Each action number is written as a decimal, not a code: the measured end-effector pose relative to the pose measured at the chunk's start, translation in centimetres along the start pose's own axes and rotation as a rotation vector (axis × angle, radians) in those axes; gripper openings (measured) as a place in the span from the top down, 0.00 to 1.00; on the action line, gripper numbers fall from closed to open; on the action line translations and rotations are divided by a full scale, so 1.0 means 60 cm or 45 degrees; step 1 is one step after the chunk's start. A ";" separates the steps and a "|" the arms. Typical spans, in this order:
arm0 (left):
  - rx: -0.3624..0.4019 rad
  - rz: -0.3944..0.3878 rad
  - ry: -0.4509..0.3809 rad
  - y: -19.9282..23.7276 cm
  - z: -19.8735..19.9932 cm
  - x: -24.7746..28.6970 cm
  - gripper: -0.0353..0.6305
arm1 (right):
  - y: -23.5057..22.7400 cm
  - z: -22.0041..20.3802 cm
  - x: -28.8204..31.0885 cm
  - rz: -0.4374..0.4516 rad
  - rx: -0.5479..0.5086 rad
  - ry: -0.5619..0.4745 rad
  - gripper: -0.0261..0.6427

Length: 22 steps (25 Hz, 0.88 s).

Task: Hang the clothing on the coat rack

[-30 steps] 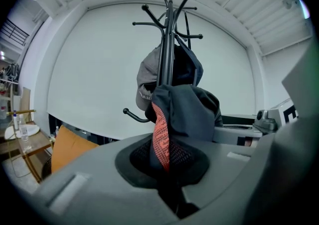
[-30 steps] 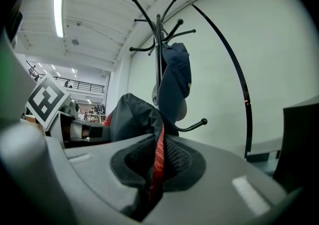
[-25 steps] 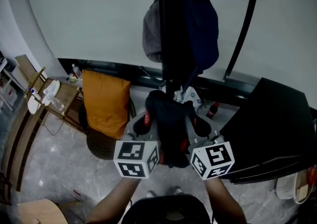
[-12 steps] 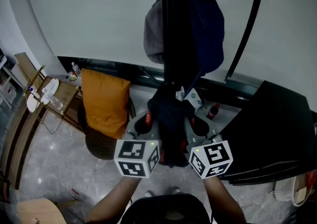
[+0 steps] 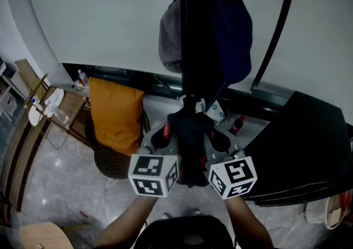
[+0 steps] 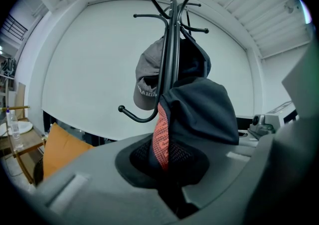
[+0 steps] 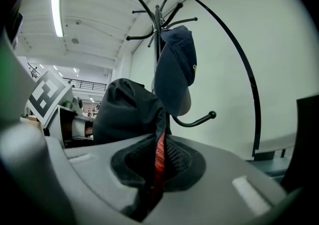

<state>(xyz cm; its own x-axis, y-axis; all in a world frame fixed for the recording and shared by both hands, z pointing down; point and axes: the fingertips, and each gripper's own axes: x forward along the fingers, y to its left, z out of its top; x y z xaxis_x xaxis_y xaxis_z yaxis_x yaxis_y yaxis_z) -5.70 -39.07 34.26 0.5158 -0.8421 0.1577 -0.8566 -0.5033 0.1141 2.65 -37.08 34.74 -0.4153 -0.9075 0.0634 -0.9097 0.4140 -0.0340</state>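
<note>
Holding the dark garment (image 5: 190,146) just in front of the coat rack (image 5: 194,38), I have the left claw (image 5: 161,136) and the right claw (image 5: 216,142) each clamped on its fabric; a grey cap (image 5: 170,38) and a navy cap (image 5: 236,33) hang on the rack. To hang it well I'd raise both claws together and steer a fold over the free lower hook (image 6: 130,114), clear of the caps; release only once the hook bears the weight.
</note>
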 end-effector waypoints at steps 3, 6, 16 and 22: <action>0.003 -0.010 0.002 0.000 -0.002 0.004 0.91 | 0.002 -0.001 0.004 0.007 -0.002 -0.002 0.92; 0.003 -0.020 0.005 0.000 -0.003 0.008 0.91 | 0.004 -0.002 0.007 0.013 -0.002 -0.003 0.92; -0.002 -0.052 0.035 -0.002 -0.016 0.013 0.91 | 0.006 -0.014 0.014 0.011 -0.001 0.017 0.92; -0.017 -0.060 0.054 -0.003 -0.033 0.014 0.91 | 0.008 -0.027 0.017 0.011 0.005 0.036 0.92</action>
<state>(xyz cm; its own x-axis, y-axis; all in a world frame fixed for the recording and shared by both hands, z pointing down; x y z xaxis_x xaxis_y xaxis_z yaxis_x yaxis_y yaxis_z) -5.06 -39.33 36.29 0.5563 -0.8082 0.1932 -0.8310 -0.5396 0.1352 1.81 -37.70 36.38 -0.4232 -0.9014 0.0915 -0.9060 0.4215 -0.0385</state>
